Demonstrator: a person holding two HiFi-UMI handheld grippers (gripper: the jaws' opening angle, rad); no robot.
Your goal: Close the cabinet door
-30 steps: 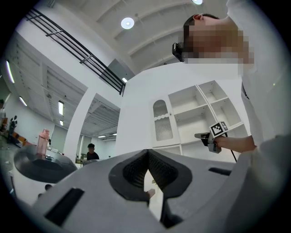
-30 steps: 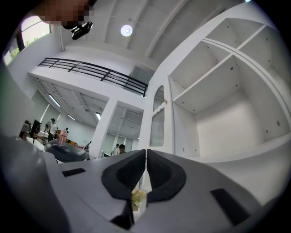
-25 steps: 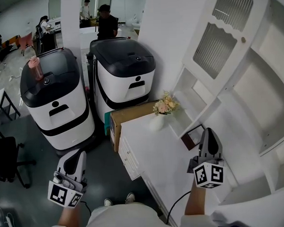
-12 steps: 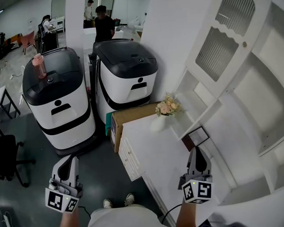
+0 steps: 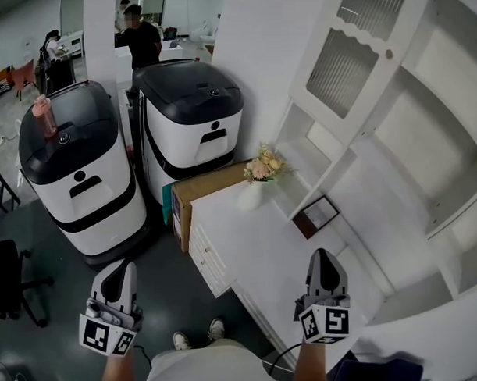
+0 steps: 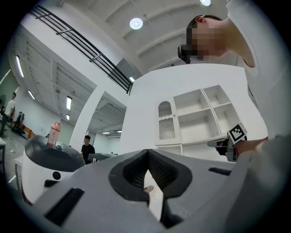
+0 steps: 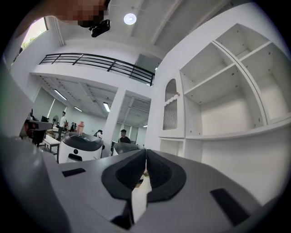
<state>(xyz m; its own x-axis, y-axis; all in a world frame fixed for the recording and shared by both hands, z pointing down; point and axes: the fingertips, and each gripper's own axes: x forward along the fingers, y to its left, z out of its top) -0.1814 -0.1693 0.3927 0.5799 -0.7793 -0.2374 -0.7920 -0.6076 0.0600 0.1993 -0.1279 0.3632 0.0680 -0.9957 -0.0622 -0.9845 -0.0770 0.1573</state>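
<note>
Free desktop (image 5: 252,252) below cabinet door (image 5: 351,49); flower vase (image 5: 251,195), picture frame (image 5: 316,216) at its back

The head camera looks steeply down from up high. It sees the left gripper (image 5: 120,268) and right gripper (image 5: 323,257) at the bottom, with the white counter (image 5: 256,240) just ahead. Each gripper camera sits low, right behind its own fingers, and looks out and a bit up. All three views share the cabinet door (image 5: 351,53) and the pink bottle (image 5: 43,114) — the left gripper's view also catches the right gripper.
</note>
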